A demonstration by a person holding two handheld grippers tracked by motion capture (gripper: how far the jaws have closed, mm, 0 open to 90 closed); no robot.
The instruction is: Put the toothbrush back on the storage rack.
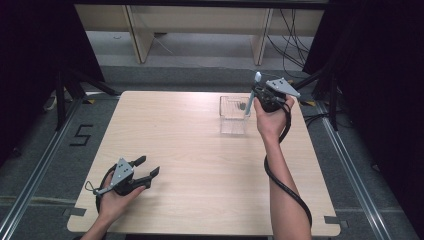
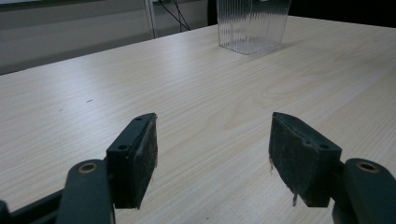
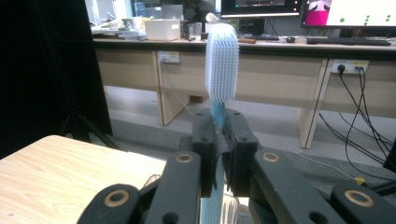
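Note:
My right gripper (image 1: 256, 93) is held up over the far right of the table, shut on the handle of a light blue brush (image 3: 221, 65) that stands upright with its white bristled head on top (image 1: 257, 77). The brush's lower end hangs at the clear ribbed plastic cup (image 1: 234, 115), right beside the gripper; whether it reaches inside I cannot tell. My left gripper (image 1: 148, 166) rests at the near left of the table, its jaws wide open with nothing between them (image 2: 212, 154). From there the cup (image 2: 252, 25) stands far ahead.
The light wooden table (image 1: 200, 165) has bare room across its middle and near side. Beyond its far edge stand wooden desk legs (image 1: 142, 40) and hanging cables (image 1: 292, 45). Black stands (image 1: 62, 95) flank the table's left and right.

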